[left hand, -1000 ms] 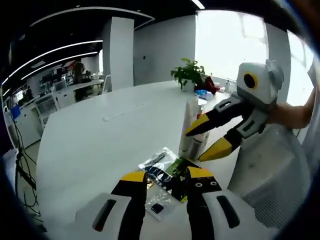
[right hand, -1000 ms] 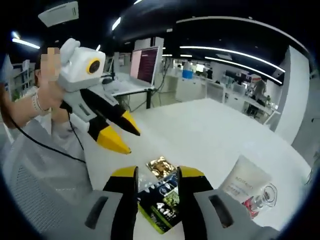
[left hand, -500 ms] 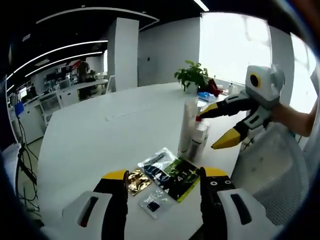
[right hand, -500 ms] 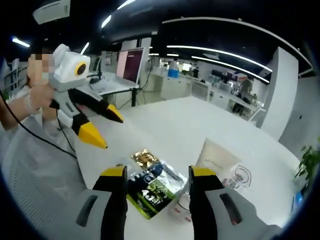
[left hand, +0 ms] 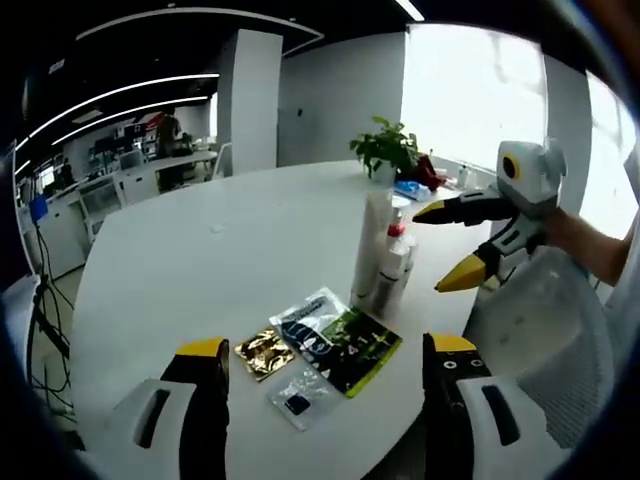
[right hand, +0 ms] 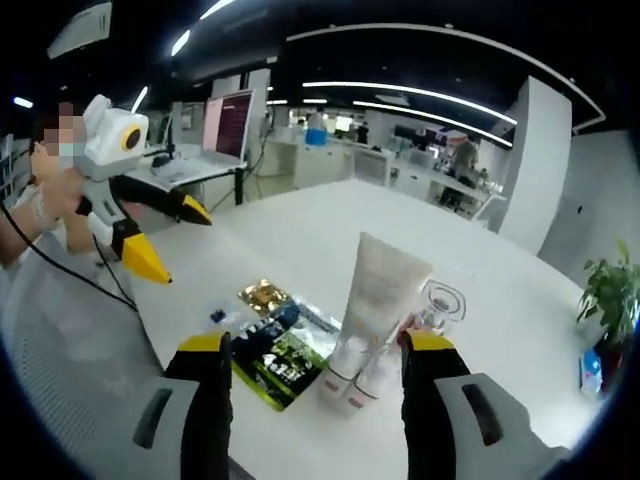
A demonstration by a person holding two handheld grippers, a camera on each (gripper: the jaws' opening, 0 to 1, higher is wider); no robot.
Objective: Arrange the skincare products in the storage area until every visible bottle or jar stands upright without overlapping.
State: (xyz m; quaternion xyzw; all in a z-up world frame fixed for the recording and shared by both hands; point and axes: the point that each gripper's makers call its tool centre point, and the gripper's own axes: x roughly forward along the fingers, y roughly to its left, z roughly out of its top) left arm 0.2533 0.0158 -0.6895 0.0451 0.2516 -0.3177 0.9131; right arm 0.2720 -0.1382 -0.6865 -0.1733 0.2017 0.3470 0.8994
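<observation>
A cluster of skincare products sits near the curved edge of a large white table [left hand: 180,270], with broad bare surface stretching away behind them toward a potted plant [left hand: 383,148] and a bright window. A tall pale tube [right hand: 372,290] stands upright on its cap, touching a smaller bottle with a red-pink top [left hand: 392,268] and a clear glass jar [right hand: 441,302]. Just beside them lie flat sachets: a green-and-black sachet [right hand: 275,357], a gold sachet [left hand: 263,351] and a small clear sachet [left hand: 297,396]. The room is an open-plan office with ceiling light strips, desks and a monitor [right hand: 228,120]. The left tool [left hand: 325,370] hangs over the table edge, jaws spread wide, gripping nothing. The right tool [right hand: 318,350], held near the tube, is likewise spread wide and free of the products.
</observation>
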